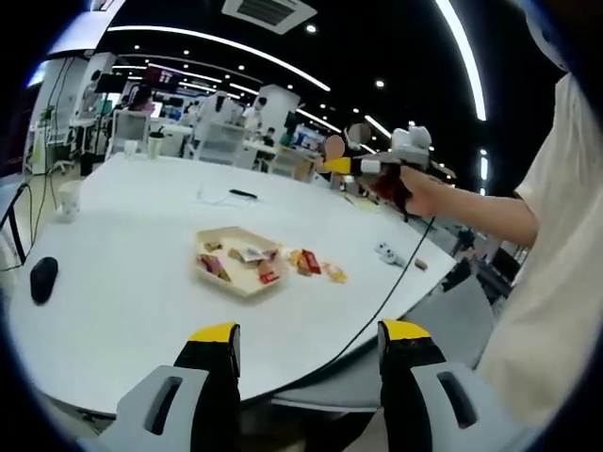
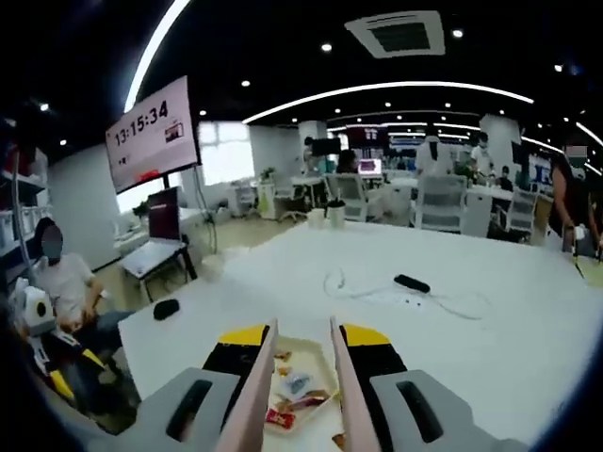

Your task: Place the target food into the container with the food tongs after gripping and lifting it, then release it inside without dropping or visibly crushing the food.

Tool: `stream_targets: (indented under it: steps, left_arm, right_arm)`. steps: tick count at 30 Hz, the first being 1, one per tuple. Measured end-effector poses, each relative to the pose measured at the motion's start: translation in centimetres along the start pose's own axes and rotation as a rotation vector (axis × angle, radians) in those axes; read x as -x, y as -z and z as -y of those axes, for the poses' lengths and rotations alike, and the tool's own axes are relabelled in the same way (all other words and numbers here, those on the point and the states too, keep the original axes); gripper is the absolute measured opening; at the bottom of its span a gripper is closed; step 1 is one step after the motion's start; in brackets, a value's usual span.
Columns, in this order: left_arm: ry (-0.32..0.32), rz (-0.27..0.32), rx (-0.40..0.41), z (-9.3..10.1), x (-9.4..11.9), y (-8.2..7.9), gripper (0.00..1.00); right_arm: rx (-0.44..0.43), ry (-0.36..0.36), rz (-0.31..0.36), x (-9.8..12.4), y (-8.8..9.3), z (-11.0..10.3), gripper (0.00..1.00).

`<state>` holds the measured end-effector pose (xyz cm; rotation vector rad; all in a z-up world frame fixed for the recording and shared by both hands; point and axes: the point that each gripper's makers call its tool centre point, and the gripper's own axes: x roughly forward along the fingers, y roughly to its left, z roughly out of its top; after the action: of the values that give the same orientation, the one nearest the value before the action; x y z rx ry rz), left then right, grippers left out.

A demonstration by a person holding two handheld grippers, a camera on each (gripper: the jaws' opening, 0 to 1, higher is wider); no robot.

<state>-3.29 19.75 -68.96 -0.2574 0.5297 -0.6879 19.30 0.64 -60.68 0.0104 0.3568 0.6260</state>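
A shallow beige tray [image 1: 247, 286] of wrapped snacks lies mid-table in the left gripper view. Several loose wrapped snacks [image 1: 309, 263] lie just to its right. My left gripper [image 1: 306, 341] hovers open over the near table edge, holding nothing. To the upper right, a person's hand holds my right gripper [image 1: 363, 167] high above the table, with the tan food tongs [image 1: 333, 147] sticking out of it. In the right gripper view my right gripper [image 2: 303, 335] is shut on the tongs [image 2: 255, 388]. Their two arms stand apart above the tray [image 2: 325, 365], with no food between them.
A black mouse [image 1: 43, 280] and a cup [image 1: 68, 200] sit at the table's left. A black device with a white cable [image 2: 412, 282] lies further across. A small white item [image 1: 386, 252] rests near the right edge. A seated person [image 2: 66, 282] is off the table's corner.
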Motion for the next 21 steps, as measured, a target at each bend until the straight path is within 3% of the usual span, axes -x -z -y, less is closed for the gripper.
stream_targets:
  steps: [11, 21]
  left_arm:
    - [0.047, -0.02, -0.031, 1.6, -1.9, -0.4, 0.58]
    - [0.073, -0.046, -0.049, 3.0, -2.9, -0.1, 0.58]
  right_arm:
    - [-0.033, 0.082, -0.045, 4.8, 3.3, 3.5, 0.29]
    - [-0.071, 0.137, -0.036, 7.2, 4.6, 5.3, 0.29]
